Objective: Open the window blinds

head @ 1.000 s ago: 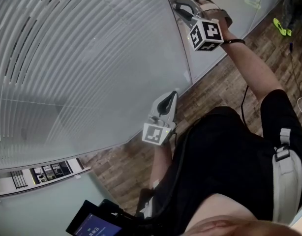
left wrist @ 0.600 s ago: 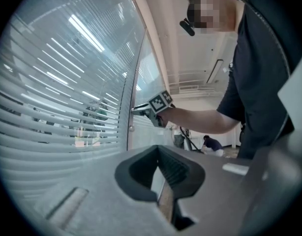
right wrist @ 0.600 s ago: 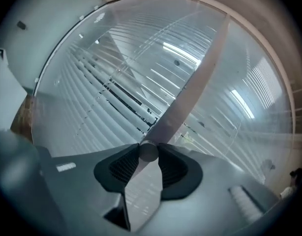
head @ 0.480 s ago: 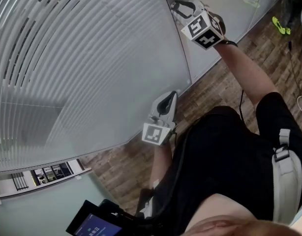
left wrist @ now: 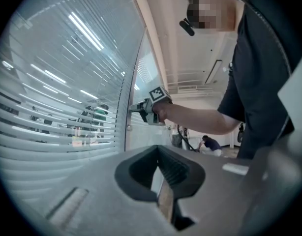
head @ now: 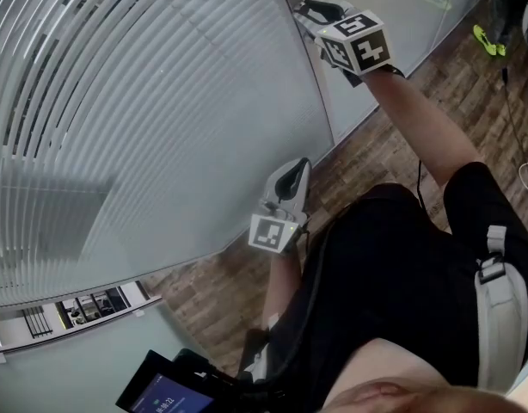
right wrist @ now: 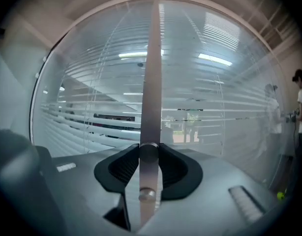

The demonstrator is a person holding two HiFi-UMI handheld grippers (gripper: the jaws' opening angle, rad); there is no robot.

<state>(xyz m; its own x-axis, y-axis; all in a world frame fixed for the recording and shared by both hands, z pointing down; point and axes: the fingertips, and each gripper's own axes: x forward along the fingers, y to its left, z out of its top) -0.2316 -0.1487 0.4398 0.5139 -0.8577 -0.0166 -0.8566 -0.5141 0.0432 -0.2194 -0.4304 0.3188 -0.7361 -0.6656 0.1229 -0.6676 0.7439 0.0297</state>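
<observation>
**Right gripper's on the knob, blinds only partly open**

We've got the right gripper [head: 310,11] up at the metal post [right wrist: 152,73] of the glass wall. Its jaws are partway closed and clamped on the little round knob [right wrist: 149,150]. The window blinds [head: 144,101] sit behind the glass just left of that post, and we can see through the slat gaps. Our left gripper [head: 303,169] hangs low near the waist, jaws together, nothing in them.

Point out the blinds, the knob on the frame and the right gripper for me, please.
blinds [head: 161,119]: head view, middle slats.
knob [right wrist: 149,152]: right gripper view, its round face.
right gripper [head: 309,14]: head view, between its fingertips.
</observation>
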